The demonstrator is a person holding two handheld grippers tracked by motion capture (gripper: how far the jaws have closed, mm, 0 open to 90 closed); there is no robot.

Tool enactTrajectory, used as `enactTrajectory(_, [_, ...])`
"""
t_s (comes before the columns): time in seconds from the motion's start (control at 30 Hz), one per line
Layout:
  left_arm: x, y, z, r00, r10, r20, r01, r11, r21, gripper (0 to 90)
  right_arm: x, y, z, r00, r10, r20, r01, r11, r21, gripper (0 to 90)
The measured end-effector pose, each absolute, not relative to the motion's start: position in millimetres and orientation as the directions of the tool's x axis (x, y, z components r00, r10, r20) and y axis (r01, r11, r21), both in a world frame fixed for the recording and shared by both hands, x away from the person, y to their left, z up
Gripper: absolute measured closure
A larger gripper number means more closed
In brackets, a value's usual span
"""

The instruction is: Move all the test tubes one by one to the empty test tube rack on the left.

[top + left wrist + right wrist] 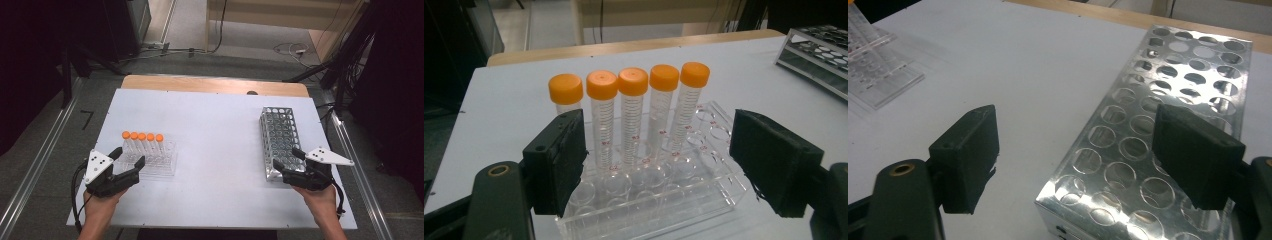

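1. On the worktop [220,130], near left, a clear plastic rack [659,200] holds five tubes [631,117] with orange caps in its far row; red marks on the tubes are too small to read.
2. The tubes are clear, ringed with fine lines, and stand upright.
3. The left gripper [131,159] sits low at the rack's near left end, fingers [556,160] spread, pinching nothing.
4. At the right, the right gripper [287,157] is at the near end of a shiny metal rack [1168,125] full of round holes, fingers [965,155] spread and empty.
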State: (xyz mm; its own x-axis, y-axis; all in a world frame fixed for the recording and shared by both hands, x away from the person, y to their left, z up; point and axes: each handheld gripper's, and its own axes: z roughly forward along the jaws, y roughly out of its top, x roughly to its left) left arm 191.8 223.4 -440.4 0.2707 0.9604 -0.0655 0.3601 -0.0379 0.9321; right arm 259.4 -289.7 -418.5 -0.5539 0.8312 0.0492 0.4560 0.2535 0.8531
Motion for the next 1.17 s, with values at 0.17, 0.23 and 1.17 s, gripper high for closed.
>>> enactTrajectory(0.17, [190.1,230.4,-442.0,0.248,0.966,-0.073,0.365,-0.024,0.931,22.6,256.1,-302.8,-419.1,-0.523,0.851,0.049,0.459,0.233,0.857,17.3])
enactTrajectory(0.23, [189.4,232.8,-442.3,0.239,0.968,-0.072,0.364,-0.02,0.931,22.5,254.7,-307.8,-419.6,-0.509,0.859,0.048,0.461,0.225,0.858,17.3])
enactTrajectory(1.17, [187.5,275.6,-466.0,0.115,0.99,-0.081,0.459,0.019,0.888,21.3,240.5,-382.3,-446.0,-0.23,0.971,0.067,0.545,0.072,0.835,17.3])
